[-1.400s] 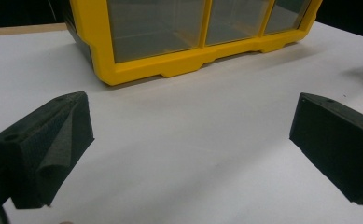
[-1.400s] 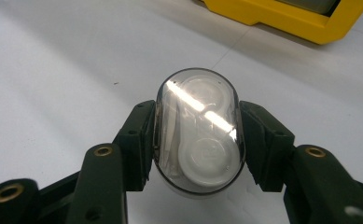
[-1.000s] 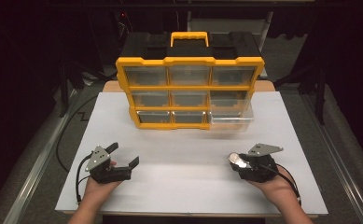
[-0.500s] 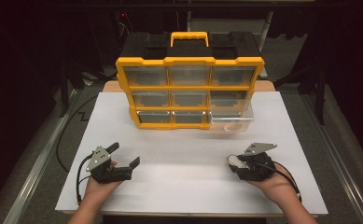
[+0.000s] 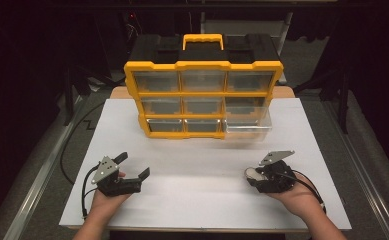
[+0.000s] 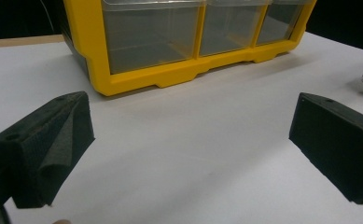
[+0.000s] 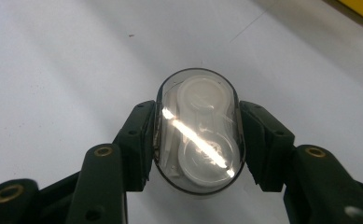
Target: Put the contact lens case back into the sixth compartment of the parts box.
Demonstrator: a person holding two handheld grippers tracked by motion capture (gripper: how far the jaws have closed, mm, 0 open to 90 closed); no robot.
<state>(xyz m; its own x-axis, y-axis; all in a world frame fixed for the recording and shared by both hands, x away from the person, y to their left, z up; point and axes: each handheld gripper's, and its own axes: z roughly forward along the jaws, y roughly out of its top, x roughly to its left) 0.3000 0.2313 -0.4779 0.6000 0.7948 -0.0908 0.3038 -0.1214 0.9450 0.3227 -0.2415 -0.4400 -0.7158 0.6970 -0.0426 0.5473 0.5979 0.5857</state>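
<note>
I hold two grippers, one in each hand, over one white table [image 5: 202,200]. My left gripper [image 5: 132,167] is low above the table at the near left side, and its two jaws stand wide apart with nothing between them; it is released. In the left gripper view the bare table lies between the two black pads [image 6: 53,144], and the organizer stands ahead of them, a little to the left.

Ahead of both grippers, well apart from them, stands one yellow organizer [image 5: 203,66] with one yellow handle [image 5: 202,40] on top. I count nine clear drawers in it, three rows of three. Eight drawers are pushed in. One drawer [image 5: 247,129], at the bottom right, is pulled out toward me, and it lies ahead of my right gripper.

My right gripper [image 5: 254,176] is at the near right side, also low over the table. It is clenched on one case [image 7: 198,128], a small clear oval box with two round white cups inside it, one behind the other. The two jaws press on its long sides, left and right. In the high view the case [image 5: 252,174] sits at the left tip of this gripper, pointing toward my left gripper, but well apart from it.
</note>
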